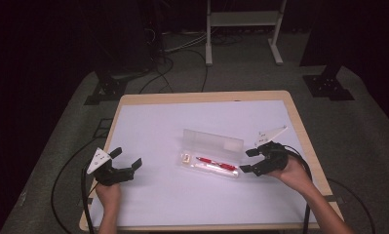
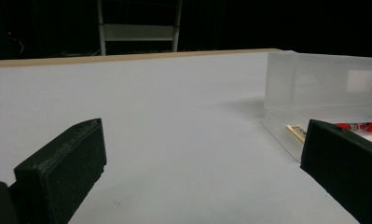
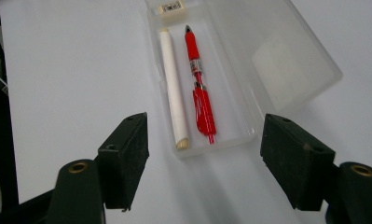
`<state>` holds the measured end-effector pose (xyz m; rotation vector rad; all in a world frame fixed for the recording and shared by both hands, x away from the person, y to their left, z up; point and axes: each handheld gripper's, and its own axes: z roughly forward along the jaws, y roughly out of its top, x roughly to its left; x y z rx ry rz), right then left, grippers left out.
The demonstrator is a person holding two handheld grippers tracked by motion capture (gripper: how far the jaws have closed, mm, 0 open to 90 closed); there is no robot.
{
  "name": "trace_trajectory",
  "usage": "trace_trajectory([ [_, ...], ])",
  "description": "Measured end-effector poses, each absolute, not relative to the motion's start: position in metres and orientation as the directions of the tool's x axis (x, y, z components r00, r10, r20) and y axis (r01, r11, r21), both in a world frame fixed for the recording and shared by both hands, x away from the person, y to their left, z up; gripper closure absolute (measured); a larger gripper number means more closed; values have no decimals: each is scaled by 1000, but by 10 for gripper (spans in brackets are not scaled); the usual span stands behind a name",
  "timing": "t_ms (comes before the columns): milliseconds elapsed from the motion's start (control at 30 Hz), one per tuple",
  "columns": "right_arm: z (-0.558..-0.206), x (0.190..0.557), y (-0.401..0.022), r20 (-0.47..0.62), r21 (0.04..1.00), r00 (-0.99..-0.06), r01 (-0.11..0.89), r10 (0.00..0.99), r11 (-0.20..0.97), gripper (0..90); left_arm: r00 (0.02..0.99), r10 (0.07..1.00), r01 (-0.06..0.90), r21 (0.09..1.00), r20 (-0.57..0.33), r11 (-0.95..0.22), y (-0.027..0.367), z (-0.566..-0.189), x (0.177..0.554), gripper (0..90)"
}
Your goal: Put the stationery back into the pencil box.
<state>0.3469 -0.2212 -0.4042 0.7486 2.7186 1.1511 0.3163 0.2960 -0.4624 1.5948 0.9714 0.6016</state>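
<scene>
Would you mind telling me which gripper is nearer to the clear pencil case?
The right gripper: it sits open just off the end of the pencil case. The left gripper, also open, rests farther away across bare table.

The high view looks forward and down from above the near edge of the desk (image 1: 133,100), taking in its whole top. The left gripper view sits low, facing level across the desk toward the open clear case (image 2: 321,93). The right gripper view looks steeply down from close by on that same case (image 3: 286,60), which all three share.
</scene>
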Motion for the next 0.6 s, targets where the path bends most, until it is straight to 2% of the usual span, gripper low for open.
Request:
trace_trajectory([
  [600,-429,312,-272,114,722,-814,462,570,515,293,526,842,278,960,-120,-37,296,-462,317,0],
])
